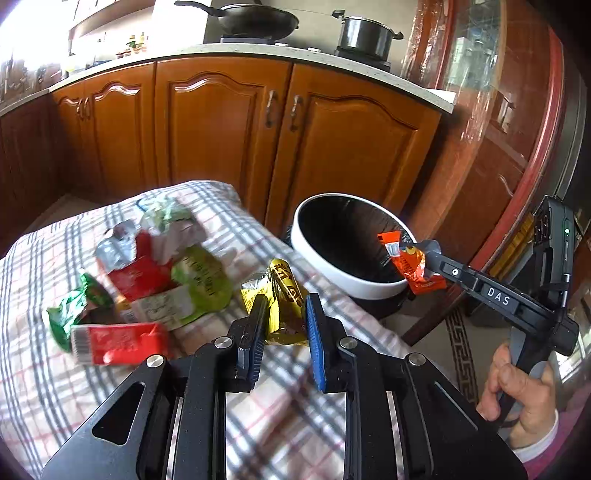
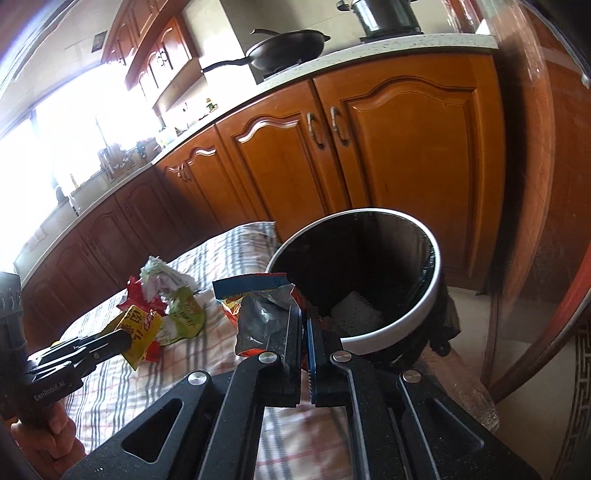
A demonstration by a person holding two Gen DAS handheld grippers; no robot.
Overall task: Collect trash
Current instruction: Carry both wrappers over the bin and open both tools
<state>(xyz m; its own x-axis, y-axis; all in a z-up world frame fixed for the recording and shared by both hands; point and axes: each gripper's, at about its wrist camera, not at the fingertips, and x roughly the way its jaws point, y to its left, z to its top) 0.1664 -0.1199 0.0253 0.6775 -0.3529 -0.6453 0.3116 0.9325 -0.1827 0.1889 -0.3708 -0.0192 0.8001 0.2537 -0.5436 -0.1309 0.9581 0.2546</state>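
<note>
On the checked tablecloth [image 1: 44, 369], toward nine o'clock in the left wrist view, lies a loose heap of wrappers: a green packet [image 1: 66, 314], a red packet [image 1: 118, 341] and a lime-green pouch [image 1: 201, 286], with crumpled silver and white pieces behind them, blurred enough that their count is hard to tell. Just past centre, the left gripper [image 1: 284, 321] has its fingers on either side of a yellow wrapper [image 1: 280, 295]; they appear to touch its sides, though whether they truly pinch it cannot be told from here. At two o'clock from it stands the white-rimmed trash bin [image 1: 354, 286], lined in black, just beside the table edge. Over the bin's rim near three o'clock, the right gripper [image 1: 430, 264] is clamped on an orange wrapper [image 1: 410, 269], held by the person's right hand [image 1: 517, 395]. In the right wrist view that same wrapper [image 2: 258, 317] sits pinched between the closed fingers, with the bin [image 2: 436, 291] at one o'clock and something white lying at its bottom. Behind, wooden cabinets [image 1: 221, 125] carry a wok [image 1: 258, 18] and a pot [image 1: 365, 37] on the counter.
</note>
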